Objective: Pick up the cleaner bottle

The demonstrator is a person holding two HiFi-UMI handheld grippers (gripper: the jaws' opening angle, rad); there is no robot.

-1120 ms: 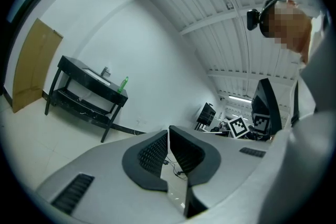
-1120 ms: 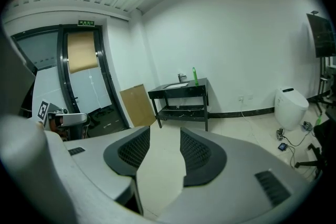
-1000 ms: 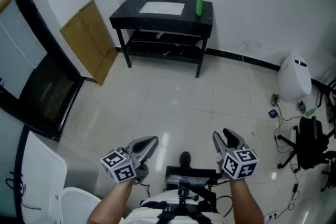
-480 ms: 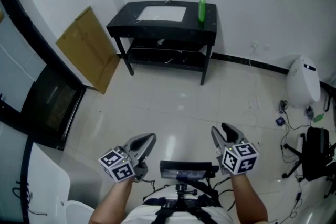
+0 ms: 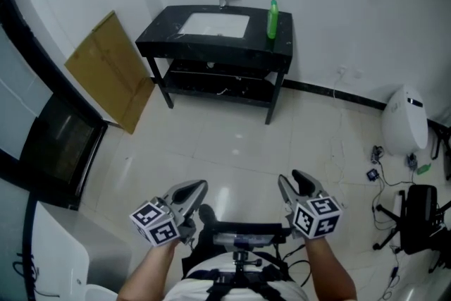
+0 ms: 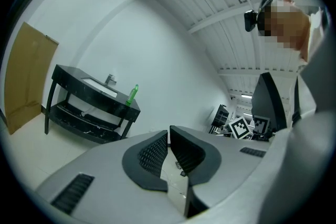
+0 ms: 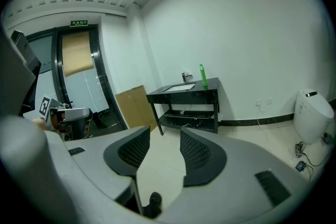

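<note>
The green cleaner bottle (image 5: 272, 19) stands upright at the right end of a black sink table (image 5: 162, 33) against the far wall, beside a white basin (image 5: 215, 25). It also appears small and distant as the bottle (image 6: 133, 95) in the left gripper view and the bottle (image 7: 202, 76) in the right gripper view. Both grippers are held low near my body, far from the table. My left gripper (image 5: 199, 187) (image 6: 168, 131) has its jaws together with nothing between them. My right gripper (image 5: 290, 178) (image 7: 165, 131) is open and empty.
A cardboard sheet (image 5: 109, 67) leans on the wall left of the table. A black-framed glass door (image 5: 56, 144) runs along the left. At right are a white rounded fixture (image 5: 404, 120), a black chair (image 5: 416, 218) and floor cables. Tiled floor lies between me and the table.
The view has shifted a little toward the sink table, which now looks slightly larger. Both grippers keep the same pose and jaw state.
</note>
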